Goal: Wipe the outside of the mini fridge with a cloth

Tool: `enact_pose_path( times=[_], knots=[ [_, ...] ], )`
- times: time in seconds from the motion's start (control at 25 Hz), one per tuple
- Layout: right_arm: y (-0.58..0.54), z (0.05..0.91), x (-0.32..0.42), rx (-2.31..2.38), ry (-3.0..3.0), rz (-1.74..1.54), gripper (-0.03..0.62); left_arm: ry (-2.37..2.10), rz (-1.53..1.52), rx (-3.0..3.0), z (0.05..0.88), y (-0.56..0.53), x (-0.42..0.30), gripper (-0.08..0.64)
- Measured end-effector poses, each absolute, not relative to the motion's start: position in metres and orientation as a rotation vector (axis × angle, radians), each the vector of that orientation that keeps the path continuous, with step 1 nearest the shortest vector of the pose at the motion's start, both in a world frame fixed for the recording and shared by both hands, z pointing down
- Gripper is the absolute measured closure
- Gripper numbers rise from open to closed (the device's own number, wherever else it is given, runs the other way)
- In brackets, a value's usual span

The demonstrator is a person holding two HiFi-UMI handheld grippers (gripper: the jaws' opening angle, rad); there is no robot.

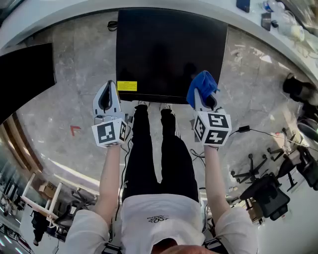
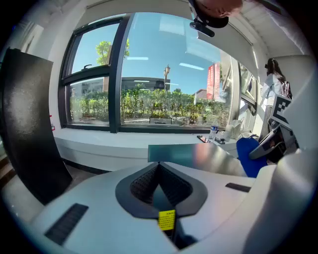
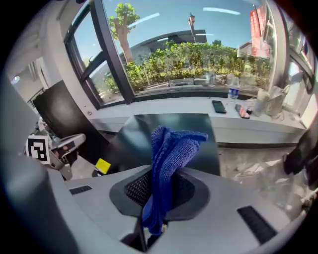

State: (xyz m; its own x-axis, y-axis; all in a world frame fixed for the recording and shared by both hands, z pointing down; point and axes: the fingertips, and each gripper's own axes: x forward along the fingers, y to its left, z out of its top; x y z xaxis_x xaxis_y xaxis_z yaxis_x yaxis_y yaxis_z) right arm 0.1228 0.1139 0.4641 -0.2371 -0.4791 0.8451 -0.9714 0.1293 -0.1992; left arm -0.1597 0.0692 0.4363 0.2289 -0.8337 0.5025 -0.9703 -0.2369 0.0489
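Note:
The black mini fridge (image 1: 169, 49) stands on the floor in front of me, seen from above, with a yellow label (image 1: 126, 86) at its front left corner. My right gripper (image 1: 202, 94) is shut on a bunched blue cloth (image 1: 202, 85), held over the fridge's front right edge. In the right gripper view the cloth (image 3: 169, 154) sticks up between the jaws, above the fridge top (image 3: 134, 144). My left gripper (image 1: 108, 85) hangs by the front left corner, jaws together and nothing in them. The left gripper view shows the fridge top (image 2: 198, 156) just ahead.
A second black cabinet (image 1: 25, 74) stands at the left. A curved white window sill (image 1: 198, 7) behind the fridge carries a phone (image 3: 218, 105) and bottles. Office chairs (image 1: 271, 193) and a floor cable (image 1: 258, 131) are at the right. My legs (image 1: 149, 149) are close to the fridge.

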Motion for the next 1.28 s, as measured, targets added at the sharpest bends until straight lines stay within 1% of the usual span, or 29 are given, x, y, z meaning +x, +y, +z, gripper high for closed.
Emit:
enact_pose_path(
  times=[0.16,0.32,0.44,0.56,0.88,1.12,1.28],
  knots=[
    [0.112,0.463,0.027,1.229,-1.942,1.119,0.512,-1.680,0.530,2.136,0.434,0.077,-0.166,0.555],
    [0.117,0.463,-0.067,1.055,-2.060,1.148,0.512,-1.720,0.498,2.076,0.435,0.086,-0.189,0.555],
    [0.118,0.471,-0.117,0.971,-2.097,1.191,0.512,-1.744,0.498,2.047,0.438,0.089,-0.206,0.555],
    [0.119,0.483,-0.147,0.924,-2.095,1.251,0.512,-1.767,0.507,2.019,0.441,0.092,-0.221,0.555],
    [0.124,0.522,-0.174,0.865,-2.033,1.216,0.512,-1.790,0.515,1.988,0.447,0.097,-0.244,0.555],
    [0.125,0.533,-0.159,0.853,-2.005,1.103,0.512,-1.766,0.503,1.990,0.451,0.095,-0.237,0.555],
    [0.132,0.538,-0.131,0.878,-1.974,1.111,0.512,-1.704,0.515,2.026,0.457,0.090,-0.213,0.555]
  ],
)
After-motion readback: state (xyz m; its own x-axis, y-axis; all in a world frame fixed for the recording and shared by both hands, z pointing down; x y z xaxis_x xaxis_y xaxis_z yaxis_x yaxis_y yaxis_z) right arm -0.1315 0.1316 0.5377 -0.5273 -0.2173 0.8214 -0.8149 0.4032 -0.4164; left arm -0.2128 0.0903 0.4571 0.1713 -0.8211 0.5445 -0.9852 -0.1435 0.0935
